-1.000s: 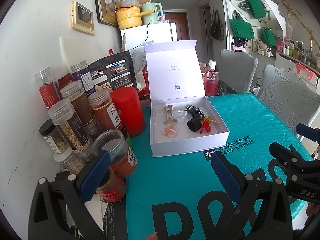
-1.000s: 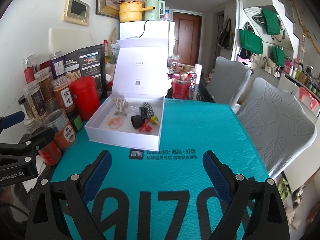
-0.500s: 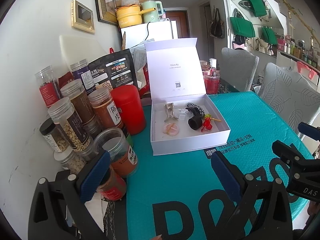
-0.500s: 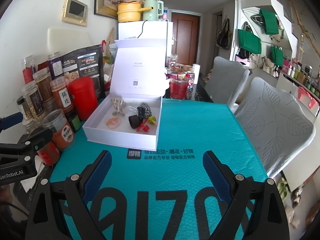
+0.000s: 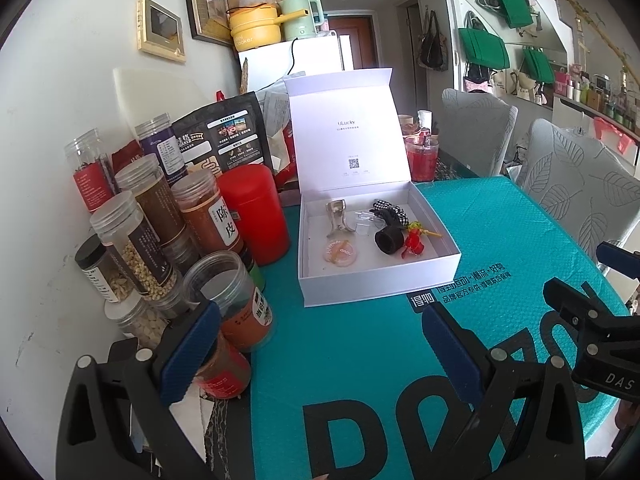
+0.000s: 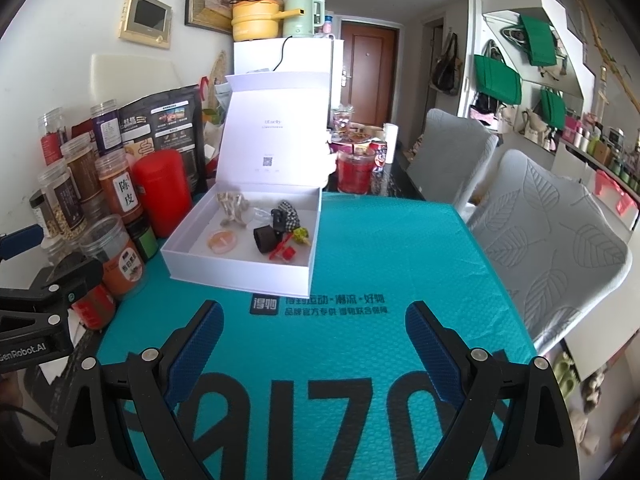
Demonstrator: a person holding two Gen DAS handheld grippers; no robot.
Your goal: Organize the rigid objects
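A white box (image 5: 384, 286) with its lid up stands on the teal mat (image 5: 360, 344); it also shows in the right wrist view (image 6: 240, 276). Inside lie a silver clip (image 5: 338, 218), a pink round piece (image 5: 340, 253), a black cylinder (image 5: 387, 239), a red and yellow toy (image 5: 416, 238) and a black-white checked item (image 5: 390, 210). My left gripper (image 5: 318, 350) is open and empty, in front of the box. My right gripper (image 6: 314, 342) is open and empty, also in front of the box. The right gripper shows at the right edge of the left wrist view (image 5: 592, 320).
Several spice jars (image 5: 132, 236) and a red canister (image 5: 254, 212) stand along the wall left of the box. A dark pouch (image 5: 222, 140) leans behind them. A red-filled cup (image 6: 354, 170) stands behind the box. Two grey chairs (image 6: 548, 232) are on the right.
Both grippers have drawn back slightly from the box, which looks a little farther and higher in view. Both stay open and empty.
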